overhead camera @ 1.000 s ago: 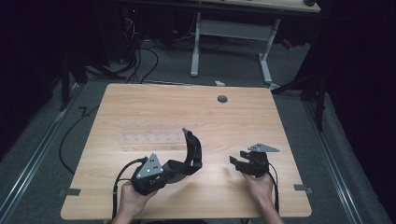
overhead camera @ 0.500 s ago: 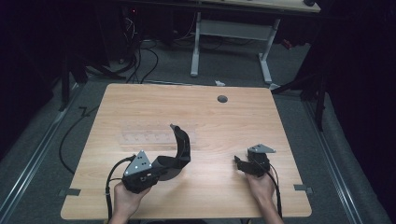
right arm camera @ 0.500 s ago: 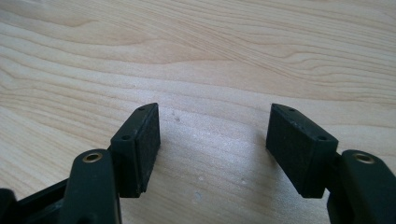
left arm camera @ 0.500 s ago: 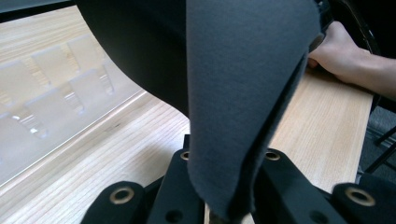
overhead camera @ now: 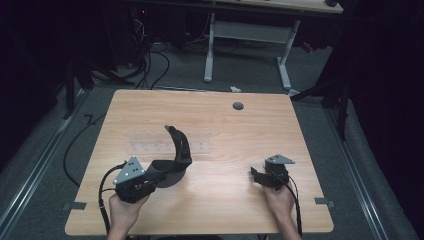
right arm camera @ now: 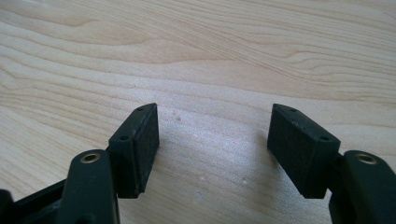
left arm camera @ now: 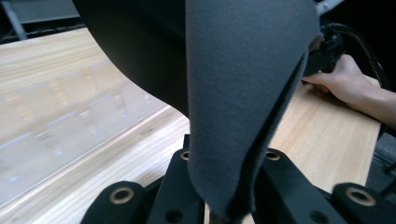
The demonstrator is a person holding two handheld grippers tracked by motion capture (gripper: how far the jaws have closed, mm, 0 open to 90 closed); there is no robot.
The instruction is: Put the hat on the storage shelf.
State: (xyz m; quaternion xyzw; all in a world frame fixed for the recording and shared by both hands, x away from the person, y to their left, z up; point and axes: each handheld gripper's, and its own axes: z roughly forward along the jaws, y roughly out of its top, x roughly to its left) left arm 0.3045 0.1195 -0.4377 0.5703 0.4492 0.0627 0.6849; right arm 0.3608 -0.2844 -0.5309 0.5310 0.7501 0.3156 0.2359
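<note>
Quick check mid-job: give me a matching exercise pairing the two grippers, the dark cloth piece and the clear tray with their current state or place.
1. left gripper
2. right gripper
3. dark cloth piece
4. clear tray

a. flat on the table, behind the cloth
b. jaws apart, nothing between them
c. curled upward, pinched at its lower edge
d. shut on the cloth

Pairs: 1-d, 2-b, 3-c, 4-a

One desk (overhead camera: 225,135). Two claws: left (overhead camera: 167,172) and right (overhead camera: 260,176). One dark sheet (overhead camera: 177,150) of soft material. One clear tray (overhead camera: 150,145). One round hole (overhead camera: 238,106) in the desk top.
</note>
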